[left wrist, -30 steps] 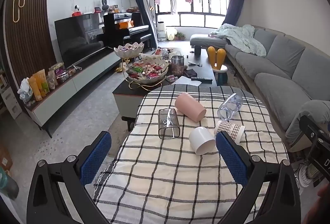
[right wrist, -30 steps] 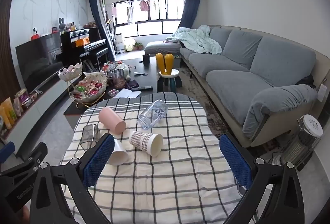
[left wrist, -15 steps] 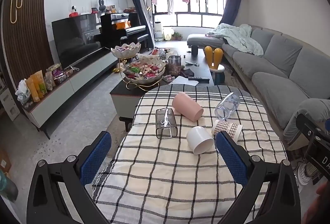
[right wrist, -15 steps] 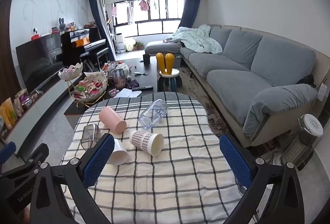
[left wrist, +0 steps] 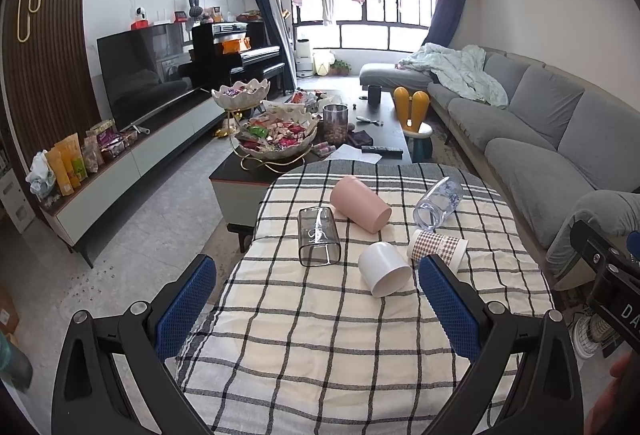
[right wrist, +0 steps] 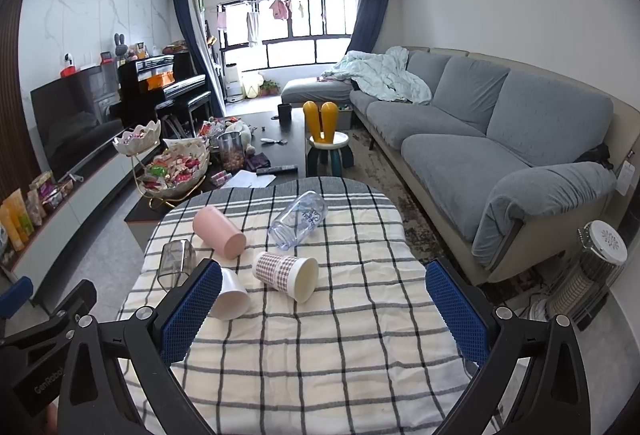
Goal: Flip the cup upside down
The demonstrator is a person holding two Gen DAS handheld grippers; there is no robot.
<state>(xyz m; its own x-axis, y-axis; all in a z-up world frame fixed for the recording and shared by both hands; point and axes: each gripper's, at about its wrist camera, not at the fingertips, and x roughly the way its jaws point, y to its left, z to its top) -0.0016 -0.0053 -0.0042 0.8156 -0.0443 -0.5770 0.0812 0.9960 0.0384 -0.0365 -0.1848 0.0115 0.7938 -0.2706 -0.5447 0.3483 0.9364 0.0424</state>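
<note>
Several cups lie on their sides on the checked tablecloth (left wrist: 320, 335). A clear smoky glass (left wrist: 318, 237) (right wrist: 175, 261), a pink cup (left wrist: 360, 203) (right wrist: 219, 231), a white cup (left wrist: 384, 269) (right wrist: 232, 299), a checked paper cup (left wrist: 438, 246) (right wrist: 286, 271) and a clear printed glass (left wrist: 438, 203) (right wrist: 298, 219). My left gripper (left wrist: 318, 309) is open and empty, short of the white cup. My right gripper (right wrist: 324, 313) is open and empty, short of the paper cup.
A coffee table (left wrist: 304, 159) with snack bowls stands beyond the table's far edge. A grey sofa (right wrist: 500, 147) runs along the right. A TV cabinet (left wrist: 132, 163) is on the left. A small heater (right wrist: 592, 271) stands on the floor at right.
Both grippers have shifted slightly; the left view has backed off a little from the cups. No cup has moved.
</note>
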